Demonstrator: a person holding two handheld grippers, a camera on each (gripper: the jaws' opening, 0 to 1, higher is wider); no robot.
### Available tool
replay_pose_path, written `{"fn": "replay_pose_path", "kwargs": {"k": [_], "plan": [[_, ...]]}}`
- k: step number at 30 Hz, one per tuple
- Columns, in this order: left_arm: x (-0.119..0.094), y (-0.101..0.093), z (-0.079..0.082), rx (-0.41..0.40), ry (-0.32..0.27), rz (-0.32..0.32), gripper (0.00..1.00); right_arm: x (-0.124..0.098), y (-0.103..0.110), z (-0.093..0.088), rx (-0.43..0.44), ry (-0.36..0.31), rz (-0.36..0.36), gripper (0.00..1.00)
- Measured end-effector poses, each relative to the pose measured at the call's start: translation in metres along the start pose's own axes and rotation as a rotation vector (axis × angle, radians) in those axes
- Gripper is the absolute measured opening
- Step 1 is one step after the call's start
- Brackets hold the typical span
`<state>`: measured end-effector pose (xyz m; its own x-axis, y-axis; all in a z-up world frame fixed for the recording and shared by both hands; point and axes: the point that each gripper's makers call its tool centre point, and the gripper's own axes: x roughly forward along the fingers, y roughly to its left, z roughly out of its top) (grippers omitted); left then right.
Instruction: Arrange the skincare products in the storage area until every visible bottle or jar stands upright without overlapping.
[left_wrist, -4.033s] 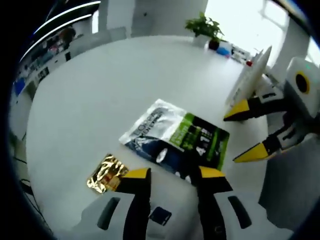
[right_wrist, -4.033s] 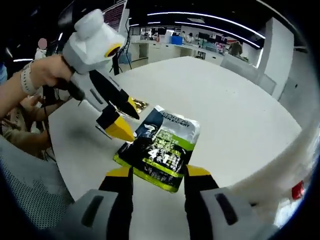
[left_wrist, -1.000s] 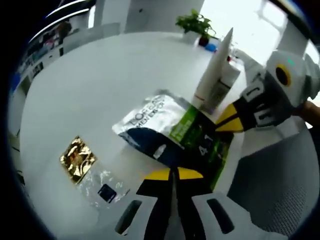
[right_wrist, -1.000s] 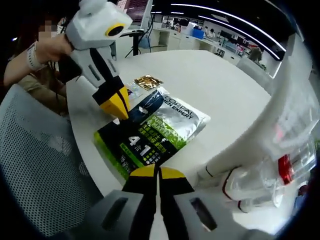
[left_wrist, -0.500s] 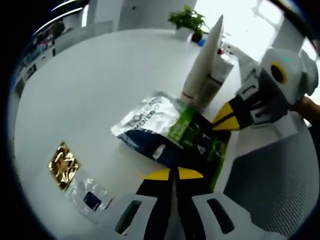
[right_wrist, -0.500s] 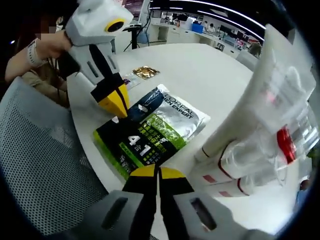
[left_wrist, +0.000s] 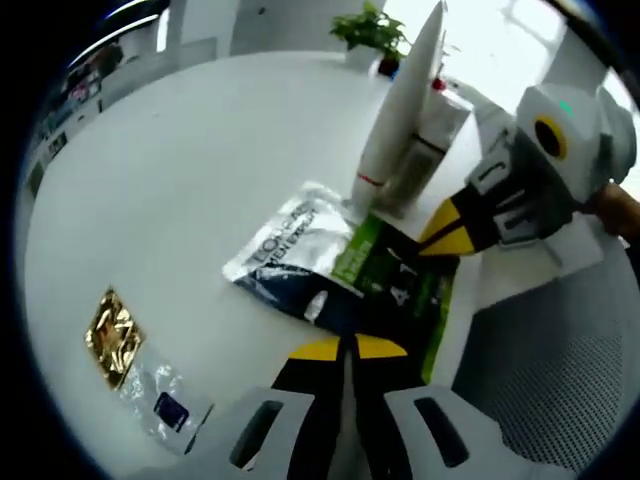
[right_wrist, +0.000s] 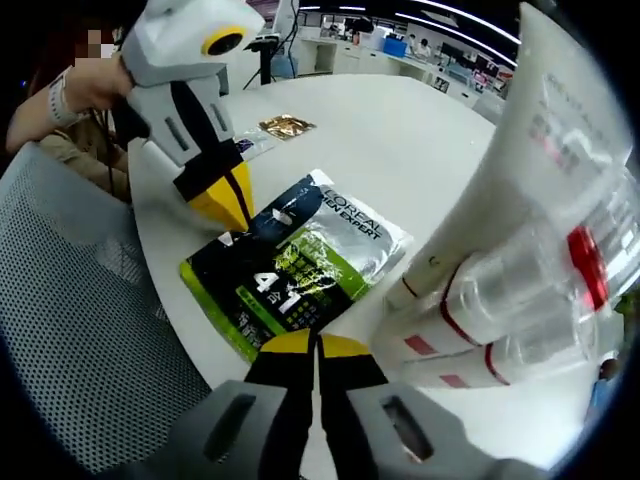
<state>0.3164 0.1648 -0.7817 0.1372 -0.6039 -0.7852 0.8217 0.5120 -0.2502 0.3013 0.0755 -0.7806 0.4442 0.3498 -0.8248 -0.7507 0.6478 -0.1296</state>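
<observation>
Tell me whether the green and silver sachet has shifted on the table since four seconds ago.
Cannot tell. Both sets of tongs, left and right, are shut on the sachet, but against the gold packet its spacing changes mostly with camera motion.

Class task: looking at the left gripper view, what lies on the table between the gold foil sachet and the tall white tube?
The green-and-silver pouch lies flat on the table between the gold foil sachet and the tall white tube, as the left gripper view shows.
</observation>
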Motion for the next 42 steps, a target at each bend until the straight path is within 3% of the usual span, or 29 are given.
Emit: {"fn": "replay_pose_path", "kwargs": {"k": [9, 20, 27, 32, 38, 42], "plan": [[0.0, 0.003, 0.002, 0.005, -0.014, 0.008, 0.0, 0.003, -0.007, 0.0, -0.019, 0.009, -0.026, 0.02], [-0.004, 0.007, 0.004, 0.008, -0.046, 0.03, 0.0, -0.002, -0.007, -0.004, 0.018, 0.02, -0.03, 0.05], [-0.014, 0.013, 0.008, 0.059, -0.063, 0.084, 0.0, -0.014, -0.005, 0.002, 0.026, -0.013, -0.037, 0.08], [-0.021, 0.009, 0.02, 0.118, -0.103, 0.108, 0.02, -0.017, -0.001, 0.007, 0.042, -0.038, -0.029, 0.12], [-0.013, -0.004, 0.029, 0.176, -0.118, 0.07, 0.07, -0.01, 0.011, 0.012, 0.039, -0.04, 0.015, 0.15], [-0.005, -0.009, 0.025, 0.209, -0.09, 0.054, 0.08, -0.004, 0.018, 0.01, 0.029, -0.019, 0.039, 0.19]]}}
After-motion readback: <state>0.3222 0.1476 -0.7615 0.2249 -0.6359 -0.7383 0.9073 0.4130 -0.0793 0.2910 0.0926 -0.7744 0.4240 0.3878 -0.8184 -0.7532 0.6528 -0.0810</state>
